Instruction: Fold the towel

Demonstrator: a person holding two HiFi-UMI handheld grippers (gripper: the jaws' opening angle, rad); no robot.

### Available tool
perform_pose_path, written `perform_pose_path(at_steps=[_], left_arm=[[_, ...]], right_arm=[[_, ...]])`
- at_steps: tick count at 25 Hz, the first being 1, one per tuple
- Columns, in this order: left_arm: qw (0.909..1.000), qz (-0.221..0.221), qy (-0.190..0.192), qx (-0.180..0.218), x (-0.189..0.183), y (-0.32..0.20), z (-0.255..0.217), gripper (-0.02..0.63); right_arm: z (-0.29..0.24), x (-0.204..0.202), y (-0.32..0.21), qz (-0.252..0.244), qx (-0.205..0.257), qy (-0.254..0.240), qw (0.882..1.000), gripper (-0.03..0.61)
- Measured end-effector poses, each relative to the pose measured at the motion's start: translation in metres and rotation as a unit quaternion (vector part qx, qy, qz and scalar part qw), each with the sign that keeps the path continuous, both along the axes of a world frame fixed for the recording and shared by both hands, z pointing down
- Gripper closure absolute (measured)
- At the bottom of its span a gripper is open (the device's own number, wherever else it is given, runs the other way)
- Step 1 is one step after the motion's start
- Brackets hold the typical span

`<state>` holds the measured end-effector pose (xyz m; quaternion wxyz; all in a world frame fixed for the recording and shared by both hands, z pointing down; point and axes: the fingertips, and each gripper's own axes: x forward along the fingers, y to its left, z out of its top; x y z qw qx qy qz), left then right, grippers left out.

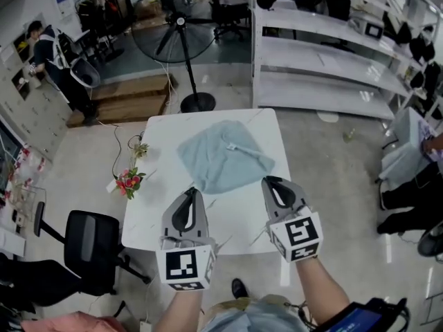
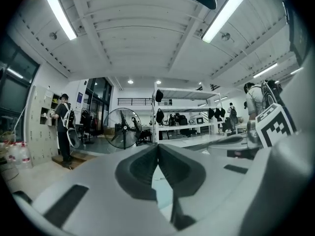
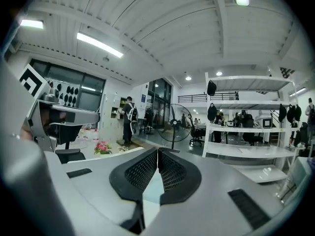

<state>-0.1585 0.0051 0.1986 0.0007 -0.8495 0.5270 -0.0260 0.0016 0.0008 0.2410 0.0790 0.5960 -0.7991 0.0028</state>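
A light blue towel (image 1: 223, 158) lies loosely spread and a little rumpled on the far half of the white table (image 1: 156, 209), with a small white tag (image 1: 232, 146) on top. My left gripper (image 1: 193, 190) hovers over the near part of the table, its tip just short of the towel's near corner, jaws shut and empty. To its right, my right gripper (image 1: 266, 180) sits by the towel's near right edge, also shut and empty. In the left gripper view the pads meet at the left gripper (image 2: 157, 145), and a sliver of towel (image 2: 161, 187) shows below. The right gripper (image 3: 157, 150) looks the same.
Pink flowers (image 1: 129, 181) sit at the table's left edge. A black office chair (image 1: 90, 246) stands near left. Beyond the table are a floor fan (image 1: 181, 32) and white shelving (image 1: 325, 57). One person (image 1: 54, 57) stands far left, another (image 1: 415, 185) at right.
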Motion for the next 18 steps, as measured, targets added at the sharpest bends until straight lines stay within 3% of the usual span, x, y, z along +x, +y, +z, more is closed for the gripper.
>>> perform_pose_path(at_steps=[8, 18], left_arm=[[0.9993, 0.015, -0.004, 0.034, 0.008, -0.045, -0.031, 0.606], [0.9997, 0.010, -0.022, 0.006, 0.023, -0.123, 0.004, 0.606]], right_arm=[[-0.024, 0.007, -0.038, 0.011, 0.019, 0.012, 1.000, 0.557], [-0.004, 0.012, -0.112, -0.007, 0.009, 0.023, 1.000, 0.552]])
